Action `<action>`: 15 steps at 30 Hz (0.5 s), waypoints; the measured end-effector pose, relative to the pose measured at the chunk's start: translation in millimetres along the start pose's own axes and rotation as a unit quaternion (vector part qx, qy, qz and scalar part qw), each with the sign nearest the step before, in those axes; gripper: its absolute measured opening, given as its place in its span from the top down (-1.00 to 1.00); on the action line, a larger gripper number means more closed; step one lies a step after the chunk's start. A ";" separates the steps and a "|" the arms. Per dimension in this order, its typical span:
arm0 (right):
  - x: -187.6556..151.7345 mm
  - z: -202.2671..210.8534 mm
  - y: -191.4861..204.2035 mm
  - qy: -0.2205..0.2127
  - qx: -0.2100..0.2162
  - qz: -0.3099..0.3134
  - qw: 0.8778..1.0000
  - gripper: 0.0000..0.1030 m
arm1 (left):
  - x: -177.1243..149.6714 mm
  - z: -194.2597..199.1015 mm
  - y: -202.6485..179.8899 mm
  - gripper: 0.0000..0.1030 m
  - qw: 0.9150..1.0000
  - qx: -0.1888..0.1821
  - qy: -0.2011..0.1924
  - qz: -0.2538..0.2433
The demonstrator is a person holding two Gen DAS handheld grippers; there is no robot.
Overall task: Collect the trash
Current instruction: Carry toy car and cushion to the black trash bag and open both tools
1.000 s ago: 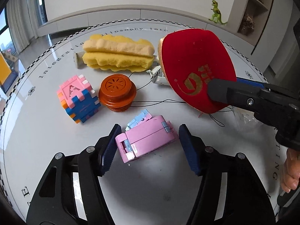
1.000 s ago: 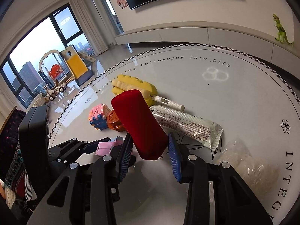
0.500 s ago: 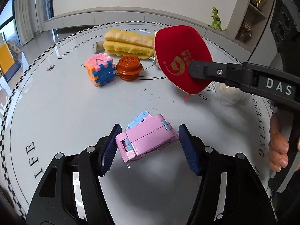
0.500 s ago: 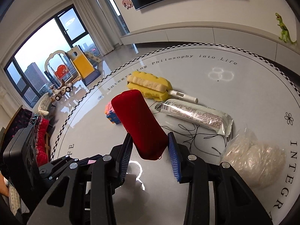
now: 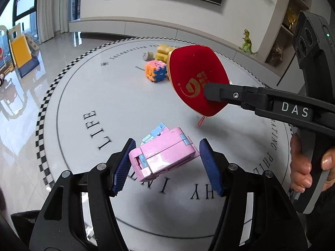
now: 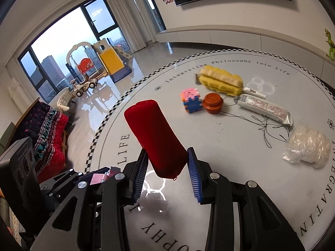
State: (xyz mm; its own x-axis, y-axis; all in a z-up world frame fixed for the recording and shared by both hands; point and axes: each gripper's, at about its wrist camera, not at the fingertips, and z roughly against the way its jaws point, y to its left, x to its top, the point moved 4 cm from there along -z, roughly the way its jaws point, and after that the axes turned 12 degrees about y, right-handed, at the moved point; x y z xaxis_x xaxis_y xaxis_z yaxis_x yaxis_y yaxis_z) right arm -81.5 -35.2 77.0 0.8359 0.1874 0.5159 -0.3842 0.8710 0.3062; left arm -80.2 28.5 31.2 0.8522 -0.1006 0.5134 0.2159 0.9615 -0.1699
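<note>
My left gripper [image 5: 165,153] is shut on a pink and light-blue toy block [image 5: 161,156], which hangs tilted above the near part of the round white table [image 5: 69,113]. The right gripper [image 6: 167,159] is shut on the lower end of a red paddle-shaped piece [image 6: 155,138] that stands up from its jaws. In the left wrist view that red piece [image 5: 194,79] shows its flat face with a gold logo, one black finger [image 5: 217,94] across it, and a hand [image 5: 301,167] on the grip. The left gripper with the pink block [image 6: 100,176] shows low at the left.
Farther back on the table lie a foam letter cube [image 6: 191,101], an orange round cap [image 6: 213,102], a yellow sponge [image 6: 219,80], a silver wrapper [image 6: 263,107], loose black thread [image 6: 268,129] and a clear bag of white stuff [image 6: 307,146]. Floor, toys and a sofa are to the left.
Both grippers have drawn back toward the table's near edge and a little upward, each keeping its load. The objects left on the table now look smaller and farther away.
</note>
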 end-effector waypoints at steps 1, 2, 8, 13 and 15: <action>-0.7 0.3 9.1 0.000 0.002 0.006 1.000 0.23 | -5.5 6.6 5.2 -0.20 1.000 0.003 -0.004 0.005; -2.1 0.1 20.0 0.001 0.005 0.014 1.000 0.23 | -11.0 13.0 10.2 -0.20 1.000 0.005 -0.008 0.011; -14.5 -6.9 77.9 0.011 0.024 0.052 0.998 0.23 | -54.2 45.3 49.4 -0.20 0.998 0.023 -0.022 0.053; -30.2 -19.4 126.2 0.027 0.041 0.087 0.995 0.23 | -88.8 66.5 79.5 -0.20 0.995 0.045 -0.027 0.090; -36.6 -24.9 148.1 0.036 0.047 0.104 0.993 0.23 | -104.3 75.6 92.4 -0.20 0.992 0.056 -0.030 0.105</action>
State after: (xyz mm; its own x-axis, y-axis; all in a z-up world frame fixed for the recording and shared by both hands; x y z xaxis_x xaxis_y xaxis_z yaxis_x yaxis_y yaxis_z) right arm -159.2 98.2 83.6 0.7589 0.3936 0.5188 -0.5839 0.7640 0.2746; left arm -185.1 147.2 25.6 0.8425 0.1179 0.5256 -0.0212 0.9823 -0.1864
